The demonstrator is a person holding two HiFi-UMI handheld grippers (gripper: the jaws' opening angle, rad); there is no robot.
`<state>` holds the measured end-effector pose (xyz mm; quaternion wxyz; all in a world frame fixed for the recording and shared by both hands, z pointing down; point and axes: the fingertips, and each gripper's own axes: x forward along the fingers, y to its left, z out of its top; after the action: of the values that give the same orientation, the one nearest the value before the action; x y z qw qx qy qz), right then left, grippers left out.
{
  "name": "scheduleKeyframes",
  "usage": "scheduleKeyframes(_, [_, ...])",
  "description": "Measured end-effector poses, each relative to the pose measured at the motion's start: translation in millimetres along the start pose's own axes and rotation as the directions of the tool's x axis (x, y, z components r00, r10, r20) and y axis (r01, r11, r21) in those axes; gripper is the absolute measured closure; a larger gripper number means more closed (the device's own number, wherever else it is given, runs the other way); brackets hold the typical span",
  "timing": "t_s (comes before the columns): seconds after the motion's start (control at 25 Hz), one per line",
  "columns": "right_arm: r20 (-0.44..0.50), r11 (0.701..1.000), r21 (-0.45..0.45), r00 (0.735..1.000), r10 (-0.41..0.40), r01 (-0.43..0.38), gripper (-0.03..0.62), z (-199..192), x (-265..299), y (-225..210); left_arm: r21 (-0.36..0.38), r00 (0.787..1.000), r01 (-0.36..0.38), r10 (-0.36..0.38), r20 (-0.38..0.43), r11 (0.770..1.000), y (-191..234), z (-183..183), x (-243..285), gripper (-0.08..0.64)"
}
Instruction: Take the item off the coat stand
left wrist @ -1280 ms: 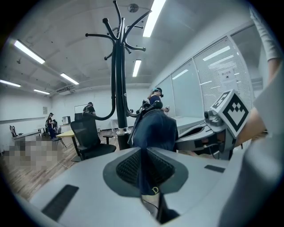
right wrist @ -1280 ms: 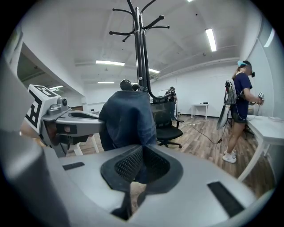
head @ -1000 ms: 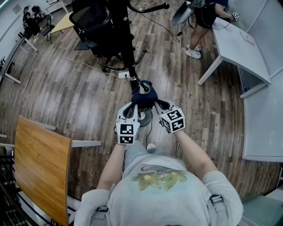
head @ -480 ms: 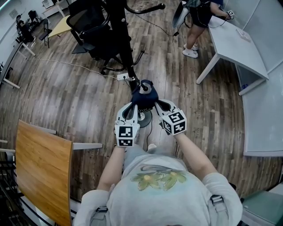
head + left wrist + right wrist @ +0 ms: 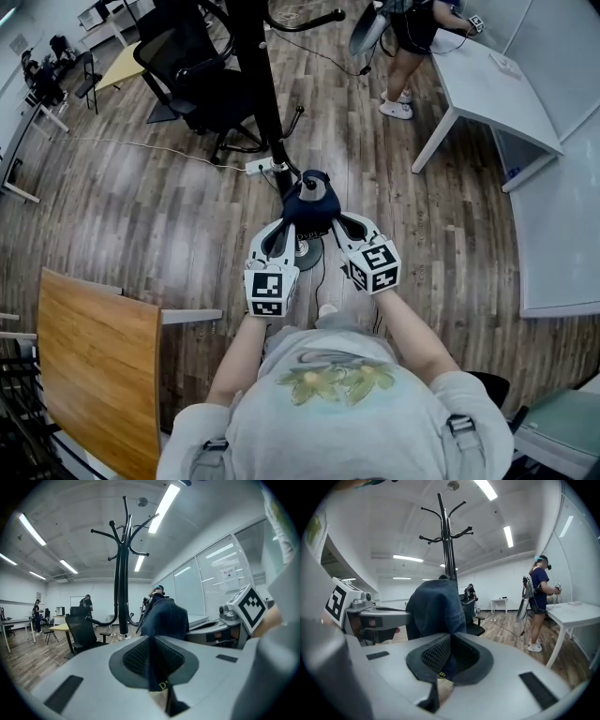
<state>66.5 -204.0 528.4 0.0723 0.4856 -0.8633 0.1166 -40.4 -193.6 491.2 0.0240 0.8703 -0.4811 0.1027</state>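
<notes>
A dark blue cloth item [image 5: 307, 200] is held between both grippers, low in front of the black coat stand [image 5: 255, 75]. My left gripper [image 5: 287, 225] is shut on its left edge and my right gripper [image 5: 330, 223] is shut on its right edge. In the left gripper view the blue cloth [image 5: 165, 618] runs down between the closed pads of the left gripper [image 5: 151, 667]. The coat stand [image 5: 123, 573] rises behind it with bare hooks. The right gripper view shows the cloth [image 5: 435, 606] pinched in the right gripper [image 5: 445, 660], with the stand [image 5: 447, 541] behind it.
A black office chair [image 5: 192, 66] stands left of the stand, and a power strip with cable [image 5: 259, 167] lies on the wood floor. A person [image 5: 410, 37] stands at the top right by a white table [image 5: 497, 84]. A wooden tabletop [image 5: 94, 366] is at my left.
Both grippers keep their hold on the blue cloth. The hands and the cloth have barely shifted; the head view has drifted a little, so the floor and furniture sit slightly differently.
</notes>
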Motion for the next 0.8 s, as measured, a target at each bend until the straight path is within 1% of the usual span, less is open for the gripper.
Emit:
scheduleKeyframes(0.2, [0.021,0.999,0.024,0.999,-0.044,0.043,0.575,7,-10,10,-0.003,0.999,0.033,-0.033,0.008,0.999,1,5,-8,0.517])
scheduleKeyframes(0.4, [0.025,0.991,0.059,0.993,-0.118,0.116,0.575,11,-24,19,-0.006,0.996,0.085,-0.085,0.021,0.996,-2,15,-20,0.517])
scheduleKeyframes(0.52, [0.044,0.985,0.07,0.986,-0.158,0.155,0.575,18,-34,27,0.0,0.993,0.114,-0.114,0.034,0.993,-5,23,-29,0.517])
scheduleKeyframes(0.8, [0.095,0.975,0.09,0.973,-0.212,0.204,0.575,27,-55,53,0.001,0.984,0.165,-0.164,0.068,0.986,-7,33,-58,0.517])
